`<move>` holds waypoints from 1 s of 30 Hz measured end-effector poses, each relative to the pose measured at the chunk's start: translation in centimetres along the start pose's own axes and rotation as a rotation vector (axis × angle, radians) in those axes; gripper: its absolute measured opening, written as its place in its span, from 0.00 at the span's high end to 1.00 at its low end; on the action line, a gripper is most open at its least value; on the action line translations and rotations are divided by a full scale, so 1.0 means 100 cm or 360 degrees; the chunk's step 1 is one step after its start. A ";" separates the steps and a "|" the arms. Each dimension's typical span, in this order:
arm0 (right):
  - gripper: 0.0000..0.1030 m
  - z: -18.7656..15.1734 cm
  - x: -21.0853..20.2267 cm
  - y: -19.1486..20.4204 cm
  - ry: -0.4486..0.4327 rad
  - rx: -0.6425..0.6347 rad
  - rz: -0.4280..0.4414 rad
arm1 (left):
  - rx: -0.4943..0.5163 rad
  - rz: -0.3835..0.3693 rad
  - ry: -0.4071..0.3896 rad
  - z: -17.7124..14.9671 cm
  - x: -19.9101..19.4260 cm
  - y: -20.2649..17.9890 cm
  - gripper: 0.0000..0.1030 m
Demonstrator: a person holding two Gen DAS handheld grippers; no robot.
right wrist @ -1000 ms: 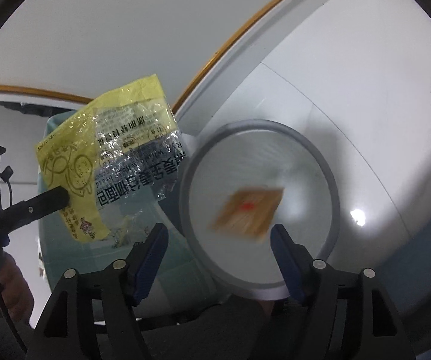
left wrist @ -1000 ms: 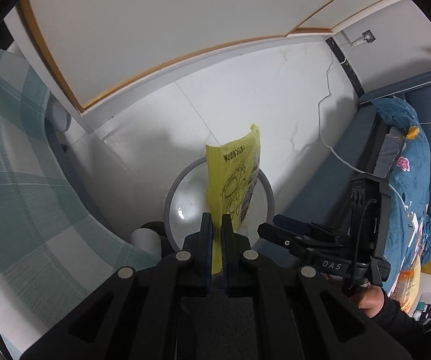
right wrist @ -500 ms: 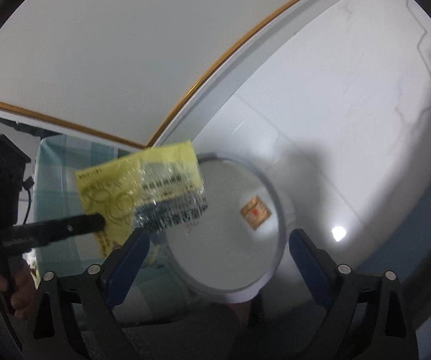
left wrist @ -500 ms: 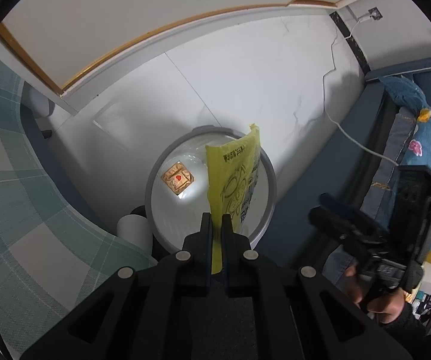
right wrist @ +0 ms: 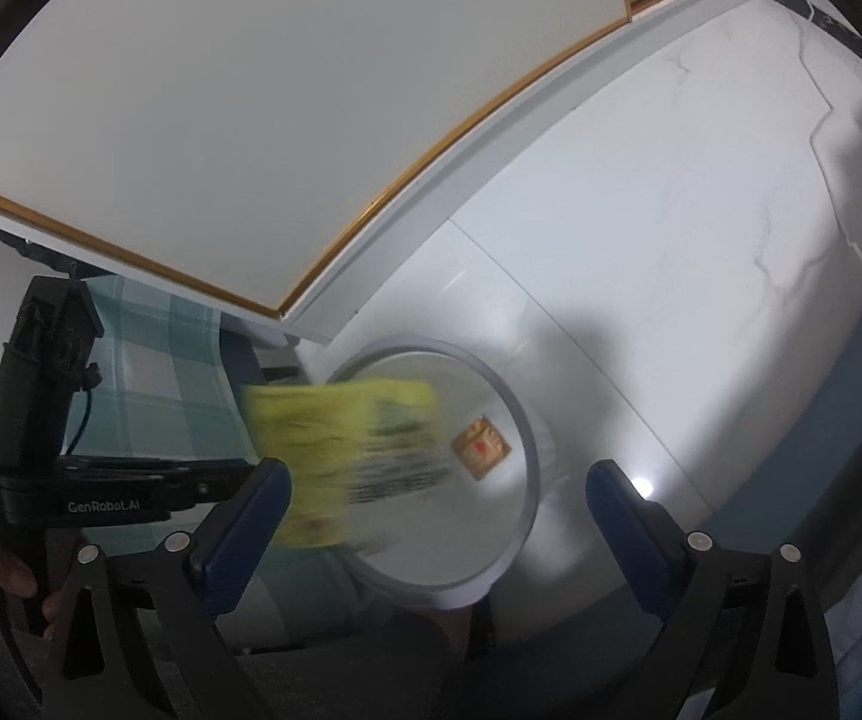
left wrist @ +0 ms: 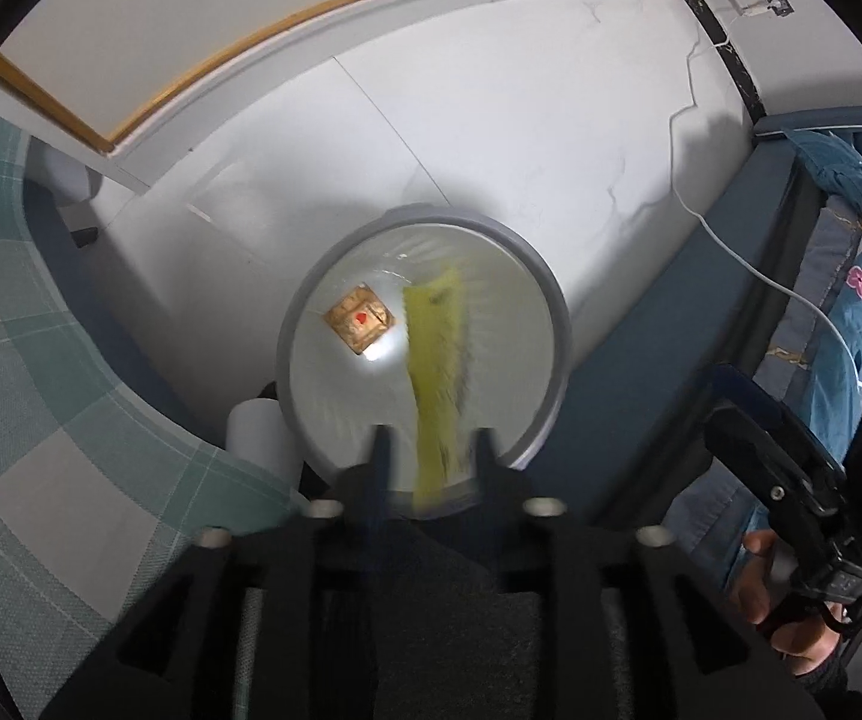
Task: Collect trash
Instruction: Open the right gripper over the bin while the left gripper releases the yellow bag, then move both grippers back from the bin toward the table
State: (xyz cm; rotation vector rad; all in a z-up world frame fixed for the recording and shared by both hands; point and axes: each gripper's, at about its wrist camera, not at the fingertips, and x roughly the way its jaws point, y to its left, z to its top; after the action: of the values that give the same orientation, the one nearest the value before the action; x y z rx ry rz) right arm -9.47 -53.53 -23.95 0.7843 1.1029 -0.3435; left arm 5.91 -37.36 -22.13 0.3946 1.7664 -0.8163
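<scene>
The yellow wrapper (left wrist: pixel 435 360), blurred, hangs free over the open bin (left wrist: pixel 553 324) where a small brown packet (left wrist: pixel 360 318) lies, between the fingers of our left gripper (left wrist: pixel 431 453), whose jaws have just been opening off it, while our right gripper (right wrist: pixel 436 498) stands spread wide and empty.

left gripper (left wrist: pixel 433 450): lower centre, jaws just opening, pointing steeply down
right gripper (right wrist: pixel 436 504): jaws spread wide, empty
</scene>
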 end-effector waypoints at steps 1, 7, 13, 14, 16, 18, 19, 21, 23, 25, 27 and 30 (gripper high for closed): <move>0.03 0.000 0.000 0.002 0.0000 -0.0003 -0.0005 | 0.0000 -0.0005 -0.0016 -0.001 -0.002 0.001 0.62; 0.03 0.001 -0.006 0.005 -0.0038 -0.0006 -0.0006 | -0.0023 0.0036 -0.0110 -0.009 -0.011 0.005 0.51; 0.03 0.004 -0.017 0.009 -0.0116 -0.0024 0.0017 | 0.0026 0.0110 -0.0329 -0.018 -0.035 0.001 0.50; 0.03 0.004 -0.018 0.010 -0.0125 -0.0032 0.0014 | 0.0035 0.0134 -0.0387 -0.021 -0.042 0.001 0.50; 0.03 0.006 -0.022 0.014 -0.0142 -0.0046 0.0006 | 0.0038 0.0164 -0.0483 -0.024 -0.055 0.001 0.50; 0.03 0.006 -0.026 0.018 -0.0160 -0.0052 0.0011 | 0.0032 0.0169 -0.0543 -0.026 -0.062 0.002 0.44; 0.03 0.006 -0.028 0.020 -0.0168 -0.0057 0.0015 | 0.0033 0.0179 -0.0582 -0.028 -0.068 0.002 0.42; 0.03 0.005 -0.033 0.025 -0.0185 -0.0075 0.0014 | 0.0043 0.0199 -0.0647 -0.032 -0.075 0.001 0.38; 0.03 0.004 -0.038 0.030 -0.0208 -0.0093 0.0022 | 0.0055 0.0220 -0.0694 -0.037 -0.082 0.000 0.38; 0.03 0.004 -0.045 0.035 -0.0242 -0.0100 0.0054 | 0.0051 0.0236 -0.0755 -0.043 -0.091 0.001 0.38; 0.02 0.004 -0.056 0.042 -0.0293 -0.0114 0.0080 | 0.0043 0.0259 -0.0821 -0.049 -0.100 0.003 0.37; 0.01 0.005 -0.073 0.058 -0.0374 -0.0172 0.0088 | 0.0012 0.0279 -0.0928 -0.061 -0.116 0.007 0.35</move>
State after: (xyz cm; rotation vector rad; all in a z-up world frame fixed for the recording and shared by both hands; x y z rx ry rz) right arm -8.83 -50.81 -15.06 0.6591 0.8705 -0.3180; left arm 6.12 -31.18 -10.59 0.2745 1.1700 -0.7213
